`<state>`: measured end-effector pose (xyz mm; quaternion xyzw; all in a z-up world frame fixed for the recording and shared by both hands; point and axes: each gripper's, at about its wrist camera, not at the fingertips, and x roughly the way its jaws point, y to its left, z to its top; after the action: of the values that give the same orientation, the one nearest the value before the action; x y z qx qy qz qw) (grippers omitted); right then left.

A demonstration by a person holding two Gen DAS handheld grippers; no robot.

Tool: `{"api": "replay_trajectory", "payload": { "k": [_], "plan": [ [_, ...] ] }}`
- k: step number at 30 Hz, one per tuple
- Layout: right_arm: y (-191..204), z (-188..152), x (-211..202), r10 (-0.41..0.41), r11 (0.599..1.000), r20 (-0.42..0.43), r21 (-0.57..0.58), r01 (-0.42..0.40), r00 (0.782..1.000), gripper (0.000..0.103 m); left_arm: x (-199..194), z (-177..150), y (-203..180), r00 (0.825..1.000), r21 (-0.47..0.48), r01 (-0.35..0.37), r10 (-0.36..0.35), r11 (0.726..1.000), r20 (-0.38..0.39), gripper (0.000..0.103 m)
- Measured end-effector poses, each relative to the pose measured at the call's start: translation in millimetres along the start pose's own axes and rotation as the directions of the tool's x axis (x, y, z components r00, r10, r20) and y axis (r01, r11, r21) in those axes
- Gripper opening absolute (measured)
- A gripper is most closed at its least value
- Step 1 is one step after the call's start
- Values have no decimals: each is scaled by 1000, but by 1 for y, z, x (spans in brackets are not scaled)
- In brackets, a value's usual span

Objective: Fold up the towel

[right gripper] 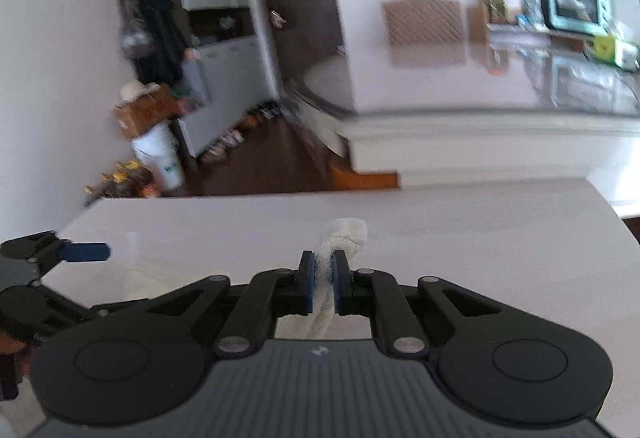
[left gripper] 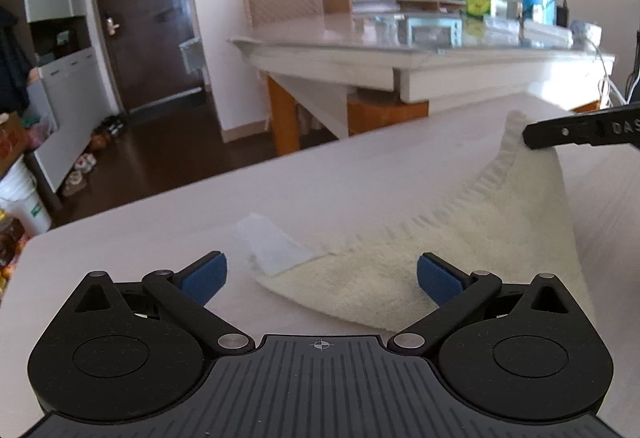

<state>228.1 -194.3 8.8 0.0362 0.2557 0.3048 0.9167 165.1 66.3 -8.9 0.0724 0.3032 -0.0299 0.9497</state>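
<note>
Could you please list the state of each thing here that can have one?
towel: unfolded, one corner lifted off the table
right gripper: shut on the towel corner
left gripper: open, holding nothing
door: closed

Right-wrist view is smeared, the far cabinets [right gripper: 208, 38] and teal oven [right gripper: 576, 4] just soft blurs. The towel [right gripper: 320, 312] vanishes under the right hand-held gripper [right gripper: 323, 280], its spread unseen. Left view: that gripper is cut off at the frame's right edge.
</note>
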Motion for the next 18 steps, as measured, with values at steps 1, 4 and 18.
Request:
{"api": "replay_trajectory", "payload": {
  "k": [1, 4, 18],
  "plan": [
    [9, 0, -7, 48, 999, 12, -25, -48, 999, 9, -5, -2, 3, 1000, 1, -12, 12, 1000, 1, 103],
    [41, -4, -26, 205, 974, 11, -100, -203, 979, 9, -22, -9, 18, 998, 1, -58, 58, 998, -6, 103],
    [171, -65, -35, 486, 768, -256, -332, -548, 835, 8, -86, -46, 82, 968, -45, -251, 249, 967, -42, 103]
  ]
}}
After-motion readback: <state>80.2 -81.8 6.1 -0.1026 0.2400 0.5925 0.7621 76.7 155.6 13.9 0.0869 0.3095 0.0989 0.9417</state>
